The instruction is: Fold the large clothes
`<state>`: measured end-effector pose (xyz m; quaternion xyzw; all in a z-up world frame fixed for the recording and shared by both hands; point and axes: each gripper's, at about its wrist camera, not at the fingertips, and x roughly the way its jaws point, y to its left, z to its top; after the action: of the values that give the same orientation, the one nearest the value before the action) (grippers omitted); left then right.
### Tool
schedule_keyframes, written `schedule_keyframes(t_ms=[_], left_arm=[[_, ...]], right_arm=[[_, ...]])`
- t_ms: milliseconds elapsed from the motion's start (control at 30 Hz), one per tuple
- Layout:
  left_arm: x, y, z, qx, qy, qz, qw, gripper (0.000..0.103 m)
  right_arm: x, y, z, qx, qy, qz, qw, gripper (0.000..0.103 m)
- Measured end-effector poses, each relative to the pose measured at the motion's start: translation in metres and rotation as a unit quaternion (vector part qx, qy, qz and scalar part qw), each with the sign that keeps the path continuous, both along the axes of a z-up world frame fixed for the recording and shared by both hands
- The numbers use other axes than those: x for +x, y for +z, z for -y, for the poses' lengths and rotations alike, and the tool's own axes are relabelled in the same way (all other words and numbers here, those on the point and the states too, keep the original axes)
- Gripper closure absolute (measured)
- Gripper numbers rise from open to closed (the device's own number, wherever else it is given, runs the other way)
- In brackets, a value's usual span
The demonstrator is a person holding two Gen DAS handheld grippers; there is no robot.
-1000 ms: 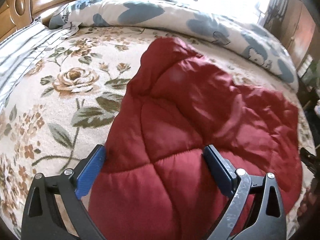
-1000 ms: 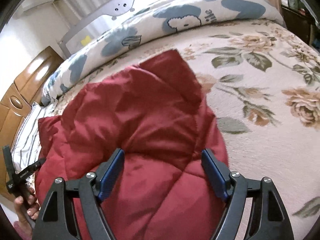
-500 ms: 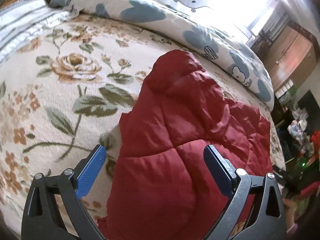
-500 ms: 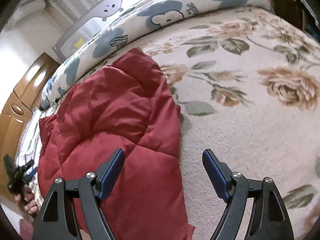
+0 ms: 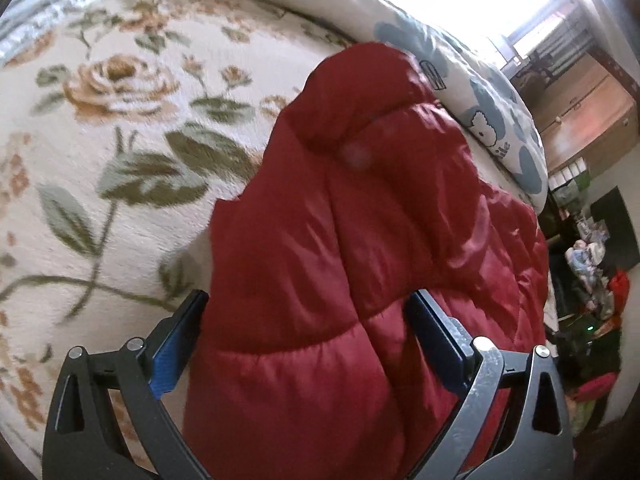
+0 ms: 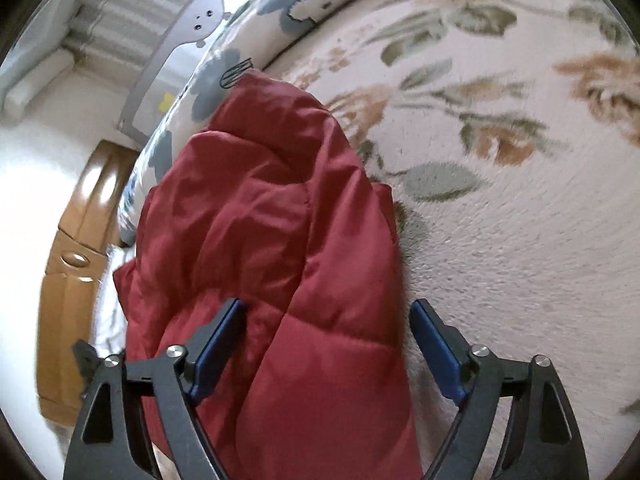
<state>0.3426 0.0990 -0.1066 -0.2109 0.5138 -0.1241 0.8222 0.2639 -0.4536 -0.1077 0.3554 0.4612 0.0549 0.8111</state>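
Floral bedspread [image 5: 120, 208], bearing red padded jacket [image 5: 360, 260]. Left gripper [image 5: 308, 340], right gripper [image 6: 324, 344]: both wide open, right just widened, straddling jacket edges unpinched. Advice: seize matching corners together.

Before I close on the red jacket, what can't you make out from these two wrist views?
- Left wrist view: the red jacket's near hem runs below the frame edge, behind the left gripper.
- Right wrist view: the jacket's near end is cut off the same way behind the right gripper.
- Both views: sleeves, collar and zip are not identifiable; folds hide them.
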Motion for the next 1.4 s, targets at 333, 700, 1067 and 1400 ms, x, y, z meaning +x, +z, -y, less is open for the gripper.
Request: schedule_keyframes(t_ms=[333, 700, 1067, 1400], left_arm=[[0.004, -0.012, 0.002, -0.031, 0.006, -0.025, 0.9992, 0.01], [-0.003, 0.004, 0.016, -0.008, -0.016, 0.002, 0.9998, 0.043], [-0.028, 0.035, 0.003, -0.023, -0.025, 0.02, 0.9992, 0.064], [-0.088, 0.06, -0.008, -0.035, -0.052, 0.026, 0.9977, 0.066]], right_arm=[[0.016, -0.015, -0.007, 0.043, 0.03, -0.014, 0.999, 0.015], [0.024, -0.014, -0.016, 0.041, 0.043, -0.01, 0.998, 0.04], [0.001, 0.018, -0.019, 0.043, 0.054, 0.013, 0.997, 0.067], [-0.056, 0.039, -0.025, 0.051, 0.081, 0.014, 0.995, 0.069]])
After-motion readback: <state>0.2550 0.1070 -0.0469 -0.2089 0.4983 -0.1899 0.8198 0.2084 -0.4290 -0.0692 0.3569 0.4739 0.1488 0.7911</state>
